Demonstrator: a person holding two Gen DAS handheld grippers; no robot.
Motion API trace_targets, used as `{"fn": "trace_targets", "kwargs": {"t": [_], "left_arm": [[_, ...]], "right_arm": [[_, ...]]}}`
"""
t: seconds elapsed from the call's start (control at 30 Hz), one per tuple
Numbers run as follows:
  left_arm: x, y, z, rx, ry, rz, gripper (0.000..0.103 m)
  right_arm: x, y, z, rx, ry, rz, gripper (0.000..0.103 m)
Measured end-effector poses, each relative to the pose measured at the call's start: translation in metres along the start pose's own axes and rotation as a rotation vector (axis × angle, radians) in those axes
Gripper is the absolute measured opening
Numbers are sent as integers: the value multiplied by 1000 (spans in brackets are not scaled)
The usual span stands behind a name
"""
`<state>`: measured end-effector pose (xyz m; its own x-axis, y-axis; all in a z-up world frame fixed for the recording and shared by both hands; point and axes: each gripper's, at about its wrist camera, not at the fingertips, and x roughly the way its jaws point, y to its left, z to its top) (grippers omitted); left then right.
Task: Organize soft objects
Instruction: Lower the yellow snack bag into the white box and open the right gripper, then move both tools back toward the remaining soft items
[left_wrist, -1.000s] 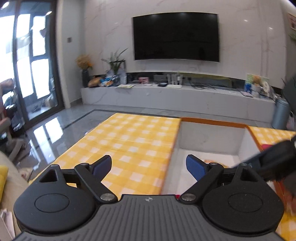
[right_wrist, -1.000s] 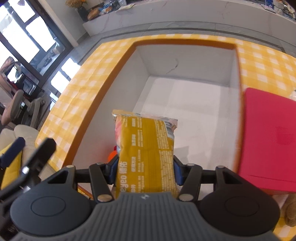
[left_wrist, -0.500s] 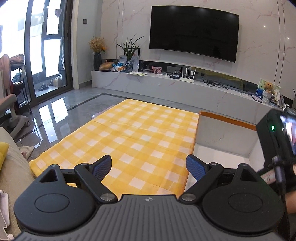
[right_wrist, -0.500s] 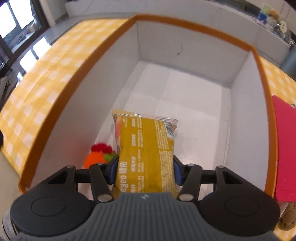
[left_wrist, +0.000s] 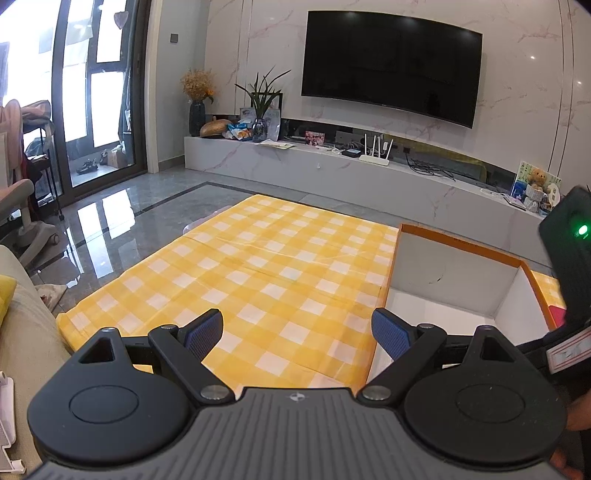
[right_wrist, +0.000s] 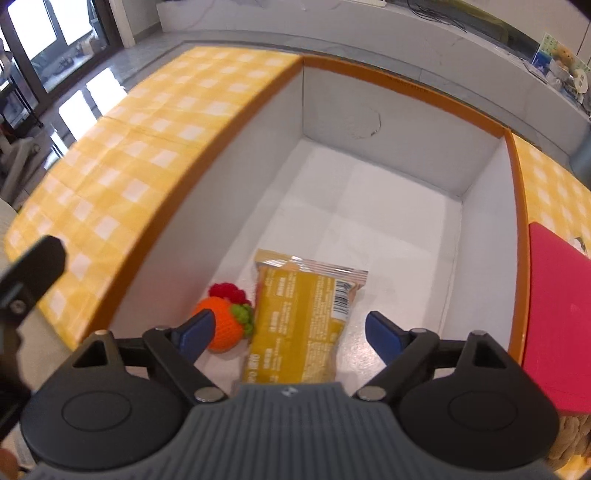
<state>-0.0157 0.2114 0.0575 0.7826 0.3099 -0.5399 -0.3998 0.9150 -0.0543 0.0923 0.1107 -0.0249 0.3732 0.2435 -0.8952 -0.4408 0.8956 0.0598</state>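
Observation:
In the right wrist view a yellow snack packet (right_wrist: 299, 325) lies on the floor of a white box with an orange rim (right_wrist: 402, 88), beside an orange crocheted toy (right_wrist: 225, 325) with a red tuft. My right gripper (right_wrist: 290, 330) is open above the packet, its jaws wide apart and holding nothing. In the left wrist view my left gripper (left_wrist: 297, 330) is open and empty over the yellow checked tablecloth (left_wrist: 266, 273), left of the box (left_wrist: 458, 280). The right gripper's body (left_wrist: 569, 258) shows at the right edge.
A red flat object (right_wrist: 557, 317) lies right of the box, with a woven thing (right_wrist: 572, 439) under its near edge. A TV wall and a long marble shelf stand behind. A sofa edge (left_wrist: 22, 339) is at the left. The left gripper's finger (right_wrist: 29, 273) shows at the left.
My right gripper has opened and let go of the snack packet, which now lies in the box beside the orange toy. The left gripper has drifted left, away from the box.

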Motion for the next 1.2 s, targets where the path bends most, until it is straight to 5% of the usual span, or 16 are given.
{"fn": "trace_targets", "kwargs": {"t": [0.27,0.53,0.8,1.2], "left_arm": [[-29,3,9,-2,-73,-29,103],[-47,-8,14,10,-128,-44,103],[-60,-55,23,62,-123,-85,103],[-90,-187,3,354,-117,-257,103]], "right_arm": [[-46,-24,-2,96,-49,146,88],[-115,-57,-11,117,-170,172,89],[-177,-114,-41,69,-290,32,95],[-200,-200,-117,77,-372,-184,98]]}}
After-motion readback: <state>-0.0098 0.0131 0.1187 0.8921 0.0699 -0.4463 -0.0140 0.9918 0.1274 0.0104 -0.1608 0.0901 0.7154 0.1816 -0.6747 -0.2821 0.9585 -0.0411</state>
